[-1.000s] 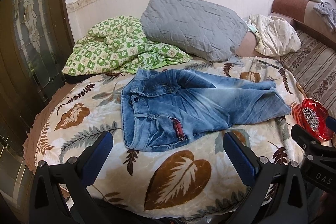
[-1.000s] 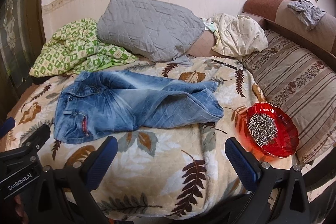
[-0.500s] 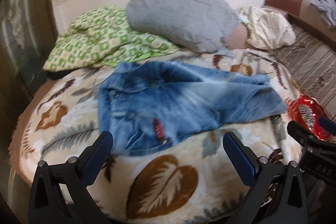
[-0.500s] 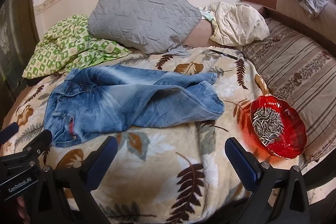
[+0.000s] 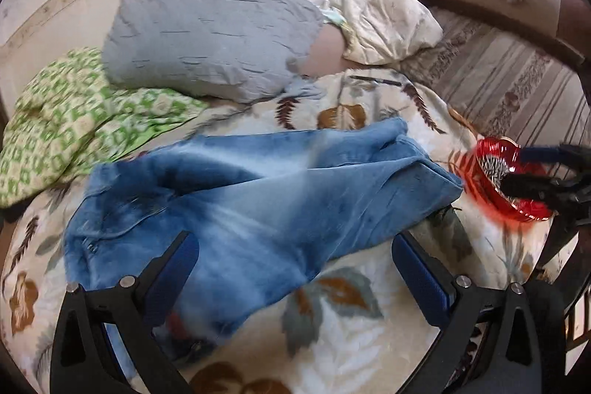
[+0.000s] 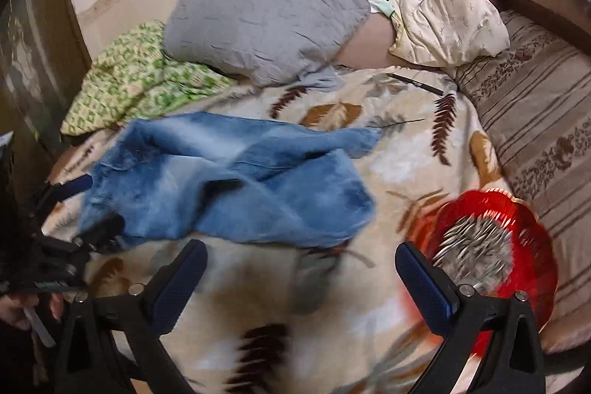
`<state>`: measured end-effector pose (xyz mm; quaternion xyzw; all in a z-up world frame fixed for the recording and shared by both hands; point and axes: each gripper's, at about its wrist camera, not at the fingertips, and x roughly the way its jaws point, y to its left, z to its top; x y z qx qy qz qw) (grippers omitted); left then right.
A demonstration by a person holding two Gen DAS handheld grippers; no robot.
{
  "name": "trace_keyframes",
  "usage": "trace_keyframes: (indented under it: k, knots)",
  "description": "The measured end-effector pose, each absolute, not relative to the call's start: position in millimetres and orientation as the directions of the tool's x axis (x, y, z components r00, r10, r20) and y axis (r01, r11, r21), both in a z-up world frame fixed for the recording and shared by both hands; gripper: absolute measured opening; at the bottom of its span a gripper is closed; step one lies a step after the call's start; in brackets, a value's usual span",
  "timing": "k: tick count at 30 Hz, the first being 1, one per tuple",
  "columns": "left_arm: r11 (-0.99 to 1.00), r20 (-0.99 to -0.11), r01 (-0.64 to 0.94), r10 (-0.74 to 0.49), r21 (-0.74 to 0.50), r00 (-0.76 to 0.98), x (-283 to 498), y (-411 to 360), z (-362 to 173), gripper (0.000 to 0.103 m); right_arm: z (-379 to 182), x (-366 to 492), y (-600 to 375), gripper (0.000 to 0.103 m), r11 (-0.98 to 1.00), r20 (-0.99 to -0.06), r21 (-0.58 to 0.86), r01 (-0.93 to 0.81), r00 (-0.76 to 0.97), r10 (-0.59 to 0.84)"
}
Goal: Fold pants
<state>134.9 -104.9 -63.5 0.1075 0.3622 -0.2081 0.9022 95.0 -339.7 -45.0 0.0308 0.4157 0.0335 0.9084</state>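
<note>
1. Denim jeans (image 5: 258, 205) lie unfolded and rumpled on the blanket (image 6: 388, 143), legs crossed.
2. Your left gripper (image 5: 295, 272) and right gripper (image 6: 301, 279) both gape, holding nothing.
3. Every fold remains.

free: blanket (image 6: 280, 287) before jeans (image 6: 229, 183) | obstacle: red dish (image 6: 495, 246) right

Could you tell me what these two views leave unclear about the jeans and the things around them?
- Jeans waistband: in the left view, motion blur and the left tool finger hide the button and red tag.
- Red bowl: the right view smears its contents; in the left view the right tool's fingers cross it.
- Dark thin object near the pillows: too small to identify.
- Bed's near edge: cut off by both frames.
</note>
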Motion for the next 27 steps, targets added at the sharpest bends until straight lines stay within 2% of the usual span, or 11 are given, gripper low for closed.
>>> trace_keyframes:
  k: [6,8,12,17,18,19,20,21,22,23,27]
  knots:
    - [0.801,-0.704,0.587,-0.349,0.118,0.618,154,-152,-78,0.103,-66,125,-356,0.097,0.995,-0.792,0.052,-0.090,0.603,0.096]
    - [0.773,-0.707,0.620,-0.363,0.135,0.607,160,-161,-81,0.103,-76,145,-364,0.083,0.991,-0.817,0.105,-0.085,0.561,0.135]
    - [0.745,-0.708,0.648,-0.373,0.156,0.600,176,-168,-87,0.103,-91,190,-393,0.069,0.973,-0.847,0.231,-0.004,0.491,0.203]
    - [0.690,-0.728,0.698,-0.376,0.193,0.573,194,-177,-101,0.101,-135,241,-412,0.068,0.935,-0.880,0.350,0.062,0.362,0.306]
    - [0.679,-0.740,0.707,-0.371,0.195,0.561,195,-177,-106,0.088,-140,246,-412,0.065,0.921,-0.869,0.386,0.050,0.354,0.345]
    - [0.672,-0.757,0.714,-0.361,0.194,0.545,198,-177,-111,0.056,-144,250,-411,0.059,0.906,-0.855,0.421,0.037,0.348,0.383]
    - [0.672,-0.786,0.719,-0.342,0.179,0.515,202,-176,-117,0.035,-145,251,-410,0.034,0.897,-0.845,0.442,0.027,0.350,0.405]
    - [0.675,-0.801,0.721,-0.339,0.159,0.494,203,-174,-120,0.009,-144,250,-409,0.020,0.874,-0.818,0.485,0.003,0.356,0.452]
    - [0.682,-0.813,0.720,-0.343,0.128,0.470,204,-169,-121,0.008,-140,247,-405,0.015,0.871,-0.807,0.492,-0.018,0.366,0.463]
    - [0.682,-0.813,0.723,-0.359,0.108,0.459,203,-166,-120,0.008,-135,243,-399,0.005,0.893,-0.819,0.447,-0.052,0.377,0.432]
    - [0.672,-0.793,0.731,-0.379,0.119,0.477,183,-155,-102,0.008,-115,220,-393,0.003,0.908,-0.811,0.407,-0.103,0.416,0.411]
